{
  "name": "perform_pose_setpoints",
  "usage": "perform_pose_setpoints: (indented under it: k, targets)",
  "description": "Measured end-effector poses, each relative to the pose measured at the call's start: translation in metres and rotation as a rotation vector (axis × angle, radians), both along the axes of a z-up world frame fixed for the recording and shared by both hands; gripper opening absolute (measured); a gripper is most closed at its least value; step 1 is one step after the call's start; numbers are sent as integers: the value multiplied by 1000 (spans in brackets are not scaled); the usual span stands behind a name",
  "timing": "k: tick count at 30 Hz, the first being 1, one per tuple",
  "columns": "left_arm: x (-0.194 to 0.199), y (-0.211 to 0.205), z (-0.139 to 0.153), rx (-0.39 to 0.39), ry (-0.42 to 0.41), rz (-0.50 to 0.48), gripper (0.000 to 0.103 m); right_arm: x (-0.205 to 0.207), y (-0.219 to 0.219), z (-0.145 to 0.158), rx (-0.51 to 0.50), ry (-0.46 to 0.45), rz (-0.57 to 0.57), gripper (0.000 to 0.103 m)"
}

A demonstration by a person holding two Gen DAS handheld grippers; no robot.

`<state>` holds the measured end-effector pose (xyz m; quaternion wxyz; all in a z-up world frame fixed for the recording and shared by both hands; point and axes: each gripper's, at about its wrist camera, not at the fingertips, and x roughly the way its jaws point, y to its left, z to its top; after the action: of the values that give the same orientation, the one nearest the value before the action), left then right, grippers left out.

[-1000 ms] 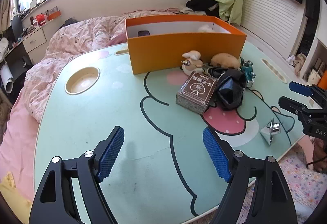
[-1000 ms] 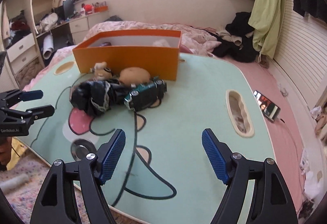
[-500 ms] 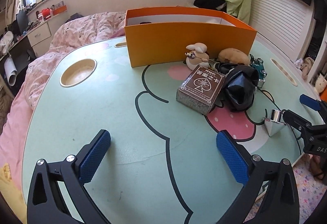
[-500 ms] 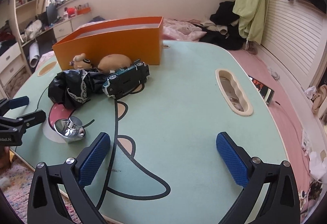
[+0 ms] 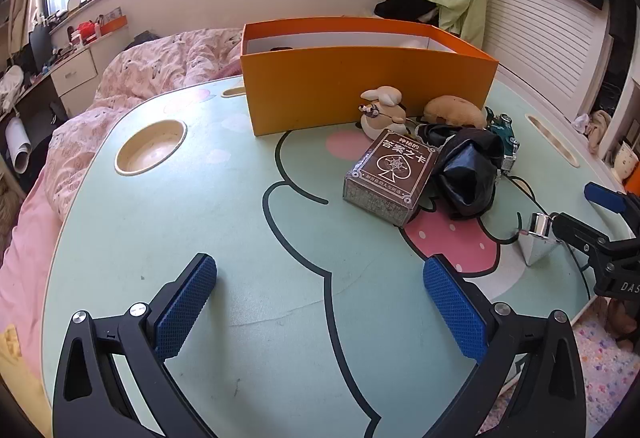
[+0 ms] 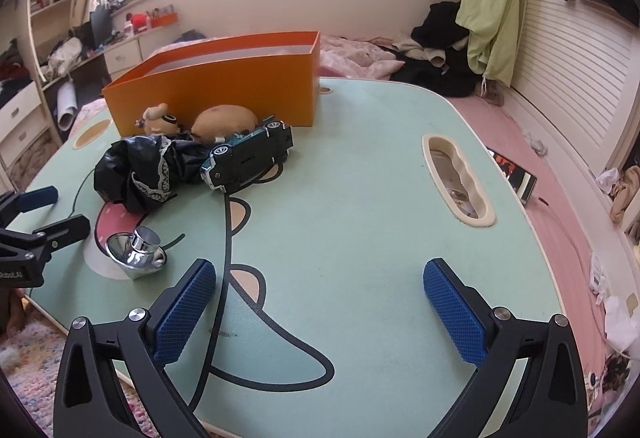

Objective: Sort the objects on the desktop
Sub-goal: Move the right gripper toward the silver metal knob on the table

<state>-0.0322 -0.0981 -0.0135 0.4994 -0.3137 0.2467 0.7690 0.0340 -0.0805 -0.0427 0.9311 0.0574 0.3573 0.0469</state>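
Barely begun, by the look of it. Still loose on the counter (image 5: pixel 168 238): a card box (image 5: pixel 390 176), a crumpled black bag (image 5: pixel 466 170) touching it, a toy car (image 6: pixel 250 154) on its side against the bag, a small figurine (image 5: pixel 382 110) and a tan lump (image 5: pixel 454 112), both just in front of the orange box (image 5: pixel 360 90). Apart from that cluster, nearer the counter's edge, a chrome cone-shaped piece (image 6: pixel 136 252).

Inside the orange box, only a dark item (image 5: pixel 280 49) and a pale one (image 5: pixel 414 43) glimpsed over the rim; too little visible to name them. Possibly sorted already, possibly not.

Left hand-held gripper (image 5: pixel 320 302): jaws spread wide, nothing between them, hovering over bare counter short of the card box. Right hand-held gripper (image 6: pixel 320 304): likewise wide apart and empty, over bare counter, with the chrome piece just beside its left finger. In the left view, the right one's tips close to the chrome piece, touching or not unclear.

Left to do, judging by the layout: nearly everything, six items to be lifted and placed, presumably into the orange box. Nearest candidates: card box for the left, chrome piece or car for the right.
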Motion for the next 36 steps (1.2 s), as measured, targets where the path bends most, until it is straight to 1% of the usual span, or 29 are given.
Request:
perform_pose_setpoints:
  k: [18,36]
  targets:
    - [0,-1,-1,10,5,-15,103,3,-4,-1,3,-7,-4,103]
    - [0,-2,-1,11,6,-22,103,3,-4,-1,0,-6,-31,103]
